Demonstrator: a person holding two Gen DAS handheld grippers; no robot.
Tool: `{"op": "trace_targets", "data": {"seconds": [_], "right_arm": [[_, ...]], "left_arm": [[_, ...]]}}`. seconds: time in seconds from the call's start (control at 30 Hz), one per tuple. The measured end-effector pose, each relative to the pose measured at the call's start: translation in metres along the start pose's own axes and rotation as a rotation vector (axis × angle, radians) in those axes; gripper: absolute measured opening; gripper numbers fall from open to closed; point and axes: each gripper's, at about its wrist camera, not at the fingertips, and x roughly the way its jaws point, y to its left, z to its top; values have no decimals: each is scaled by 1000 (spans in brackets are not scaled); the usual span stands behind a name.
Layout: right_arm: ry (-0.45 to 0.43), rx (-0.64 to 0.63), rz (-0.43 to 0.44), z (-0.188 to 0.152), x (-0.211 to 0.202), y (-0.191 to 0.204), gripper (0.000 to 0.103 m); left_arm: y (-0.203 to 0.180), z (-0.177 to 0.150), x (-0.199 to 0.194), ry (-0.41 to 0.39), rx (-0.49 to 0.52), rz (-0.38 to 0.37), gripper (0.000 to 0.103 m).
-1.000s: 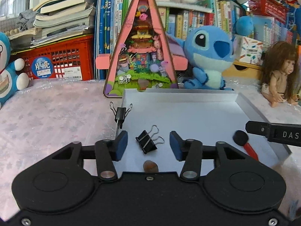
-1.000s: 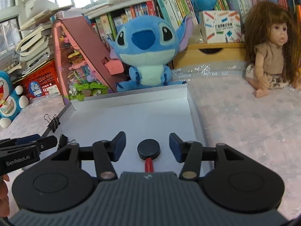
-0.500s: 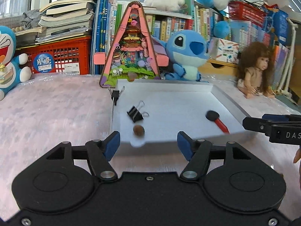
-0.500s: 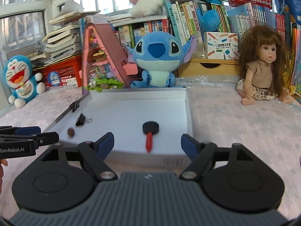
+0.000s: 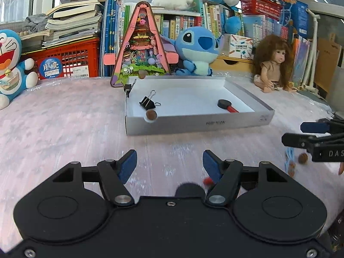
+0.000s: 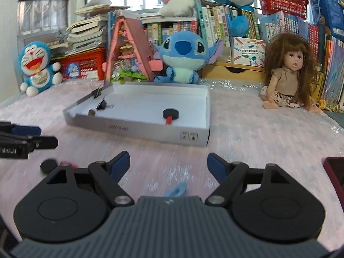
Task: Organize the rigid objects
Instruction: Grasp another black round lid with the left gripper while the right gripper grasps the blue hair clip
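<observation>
A white shallow box (image 5: 193,123) lies on the pink table cover. Inside it are a black binder clip (image 5: 147,102), a brown walnut (image 5: 151,114) and a black-headed, red-handled piece (image 5: 225,105). A second binder clip (image 5: 128,87) grips the box's far left wall. My left gripper (image 5: 169,163) is open over bare table in front of the box, and a similar black-and-red piece (image 5: 189,188) lies just under it. My right gripper (image 6: 168,165) is open too, with nothing between its fingers. A small blue clip (image 6: 177,190) lies below the right gripper.
Another walnut (image 5: 303,158) and a blue item (image 5: 289,154) lie on the table near the right gripper's tip. A dark red object (image 6: 335,172) sits at the right edge. Plush toys, a doll (image 6: 288,79), a pink house model and a red crate line the back.
Both grippers have drawn back from above the box to the table in front of it, and their jaws have widened. The clip, walnut and black-and-red piece stay in the box.
</observation>
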Motion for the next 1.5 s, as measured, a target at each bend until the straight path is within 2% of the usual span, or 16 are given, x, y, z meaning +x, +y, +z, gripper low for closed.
{"op": "trace_targets", "data": {"seconds": [0.13,0.27,0.37,0.53,0.6,0.7,1.2,1.27,1.5], "right_arm": [[13,-52,16,-15,-10,10,85],[22,-83,26,-27,-18,20,76],[27,-89,37,-32,-22,23,71],[38,-115,56,-36,-21,26,65],[47,-112,58,-37,-19,24,57],[57,-105,63,-38,-16,22,50],[59,-91,63,-36,-3,19,51],[56,-90,62,-36,-4,20,48],[39,-69,72,-36,-10,22,34]], "left_arm": [[-2,-12,-13,-10,20,-13,64],[-5,-21,-21,-1,41,-23,59],[-6,-26,-23,21,49,-33,46],[-8,-32,-20,48,58,-49,36],[-8,-33,-19,51,61,-46,34],[-8,-34,-16,55,54,-43,33],[-11,-30,3,48,41,-15,33],[-11,-30,4,45,40,-14,29],[-11,-30,4,43,31,-17,29]]}}
